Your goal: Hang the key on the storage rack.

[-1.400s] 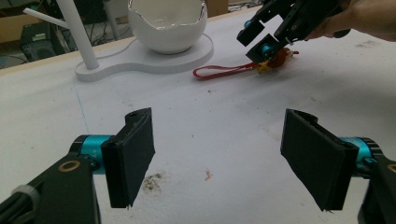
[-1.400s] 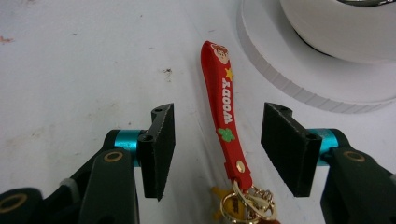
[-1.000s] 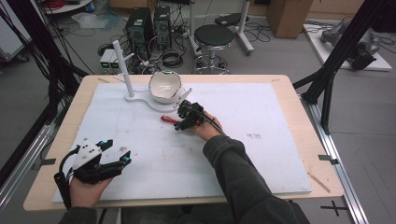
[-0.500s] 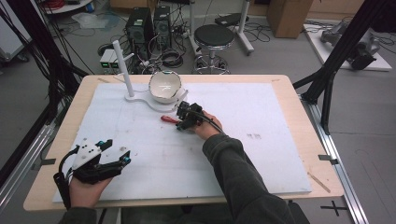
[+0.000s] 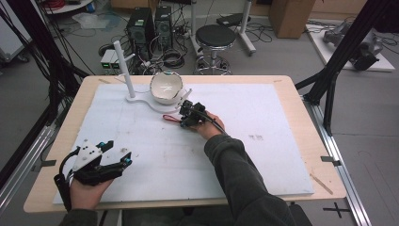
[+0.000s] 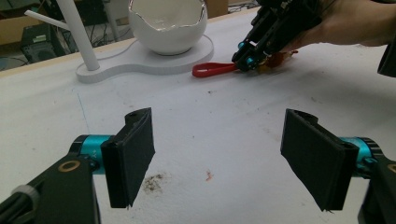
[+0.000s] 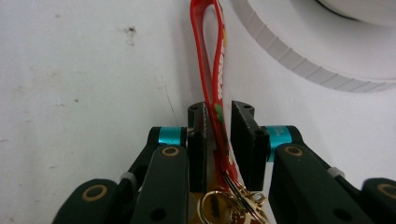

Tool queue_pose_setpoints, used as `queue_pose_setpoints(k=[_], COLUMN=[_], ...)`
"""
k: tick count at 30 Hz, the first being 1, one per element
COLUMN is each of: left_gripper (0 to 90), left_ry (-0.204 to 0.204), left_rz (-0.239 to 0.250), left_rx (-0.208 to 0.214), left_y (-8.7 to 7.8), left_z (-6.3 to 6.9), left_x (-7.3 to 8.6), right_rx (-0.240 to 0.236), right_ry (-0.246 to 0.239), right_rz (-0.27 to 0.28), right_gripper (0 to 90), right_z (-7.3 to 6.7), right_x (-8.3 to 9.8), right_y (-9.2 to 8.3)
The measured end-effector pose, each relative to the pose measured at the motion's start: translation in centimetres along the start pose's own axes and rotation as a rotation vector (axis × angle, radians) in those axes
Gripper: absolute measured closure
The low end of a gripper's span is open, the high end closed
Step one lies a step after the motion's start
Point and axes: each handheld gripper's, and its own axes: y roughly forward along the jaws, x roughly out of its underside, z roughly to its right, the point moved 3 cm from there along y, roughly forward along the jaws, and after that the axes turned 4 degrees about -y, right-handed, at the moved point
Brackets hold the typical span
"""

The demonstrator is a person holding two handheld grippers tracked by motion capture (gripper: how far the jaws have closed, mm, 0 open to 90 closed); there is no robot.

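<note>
- While parked at the near left corner of the table [image 5: 301, 94], offers nothing but wide-open jaws on the left gripper [image 5: 120, 153], bare white mat [image 5: 282, 141] between them.
- Farther along, toward the far edge: a white stand [image 5: 157, 106] with an upright post [image 5: 123, 66] and a white bowl [image 5: 166, 87] on its base.
- Just in front of that base, flat on the mat: the red strap [image 5: 170, 117], loop end pointing left, other end inside the right gripper [image 5: 182, 117].
- Just been closing, those right jaws, and now down to a narrow slot with the strap running between them.
- Probably the moment before a firm pinch, so likely a pick-up of the strap about to be secured; lifting better left until both pads bear on it.
- From the high view: the layout only, with no telling how tight the slot is.
- From the right gripper view [image 7: 218, 121]: the strap [image 7: 208, 46] lying against one pad, a thin sliver of space beside the other, and gold key rings [image 7: 224, 205] at the strap's near end, under the gripper body.
- From the left gripper view [image 6: 217, 163]: a low side look at the strap [image 6: 212, 70] on the mat, the right gripper [image 6: 245, 58] tipped down onto its end, and the jagged, eggshell-like rim of the bowl [image 6: 167, 23].
</note>
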Motion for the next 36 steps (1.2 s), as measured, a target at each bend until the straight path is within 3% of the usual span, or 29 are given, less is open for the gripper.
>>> queue_pose_setpoints(k=[9,23,36], left_gripper=[26.1,26.1,26.1], left_ry=[0.001,-0.001,0.001], left_rz=[0.001,0.003,0.004], left_rx=[0.001,0.0,-0.001], left_y=[0.0,0.0,0.0], left_z=[0.1,0.0,0.0], left_x=[0.0,0.0,0.0], right_rx=[-0.021,-0.04,-0.074], right_ry=[0.018,0.034,0.049], right_rz=[0.002,0.014,0.098], right_gripper=[82.9,85.7,86.0], right_z=[0.2,0.5,0.4], right_x=[0.1,0.2,-0.4], right_y=[0.2,-0.1,-1.6])
